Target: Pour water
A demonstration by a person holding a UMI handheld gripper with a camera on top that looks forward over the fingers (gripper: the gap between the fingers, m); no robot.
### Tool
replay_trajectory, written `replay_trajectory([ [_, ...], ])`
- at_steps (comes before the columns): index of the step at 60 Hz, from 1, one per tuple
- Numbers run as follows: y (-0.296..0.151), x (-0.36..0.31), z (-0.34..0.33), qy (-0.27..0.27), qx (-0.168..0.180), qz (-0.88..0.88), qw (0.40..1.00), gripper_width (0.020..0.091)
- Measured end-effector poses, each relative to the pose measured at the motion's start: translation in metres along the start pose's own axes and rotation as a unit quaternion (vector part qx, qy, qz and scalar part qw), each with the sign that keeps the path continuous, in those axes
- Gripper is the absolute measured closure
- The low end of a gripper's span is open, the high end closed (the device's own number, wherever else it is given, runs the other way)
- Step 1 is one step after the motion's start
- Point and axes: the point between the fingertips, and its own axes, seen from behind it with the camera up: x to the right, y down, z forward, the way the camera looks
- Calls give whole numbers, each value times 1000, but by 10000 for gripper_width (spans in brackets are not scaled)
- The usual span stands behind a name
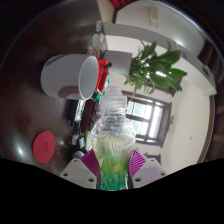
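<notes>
A clear plastic bottle [113, 135] with a green label stands between my fingers, and both magenta pads [90, 160] press on its sides. My gripper [113, 165] is shut on the bottle and holds it tilted, neck pointing away from me. Just beyond the bottle's mouth a white cup [72, 73] with a red rim hangs on its side, its opening turned toward the bottle. Whether water runs from the bottle cannot be seen.
A leafy green plant [155, 68] stands to the right of the cup. A window [145, 115] shows behind the bottle on a white wall. A pink round thing [44, 146] lies to the left.
</notes>
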Motion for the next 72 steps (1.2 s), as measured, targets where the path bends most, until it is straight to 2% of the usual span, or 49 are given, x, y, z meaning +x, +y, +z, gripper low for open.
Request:
replay_trajectory([
  [11,-21,23,12,47,16,-178,983,748],
  [21,-25,30,17,63,12,-205,977,746],
  [29,-22,28,12,54,18,-136,989,745],
  [33,-20,30,5,48,20,-41,998,747],
  [38,-8,25,0,7,22,131,991,747],
  [40,-8,22,-4,-5,12,211,977,749],
  [41,-1,25,-4,-18,23,249,968,748],
  [45,5,32,-9,-50,32,391,918,746],
  [47,-2,25,-10,-49,22,460,886,747],
  [48,7,26,-9,-60,34,489,870,748],
  [53,12,26,-11,-99,50,623,774,747],
  [54,-1,20,-13,-97,38,648,754,748],
  [60,22,3,-4,-122,45,738,662,749],
  [61,24,1,-4,-120,47,746,653,748],
  [62,7,0,-8,-113,40,753,647,749],
  [66,22,-11,-3,-110,55,766,631,749],
  [72,16,-20,0,-109,64,779,614,749],
])
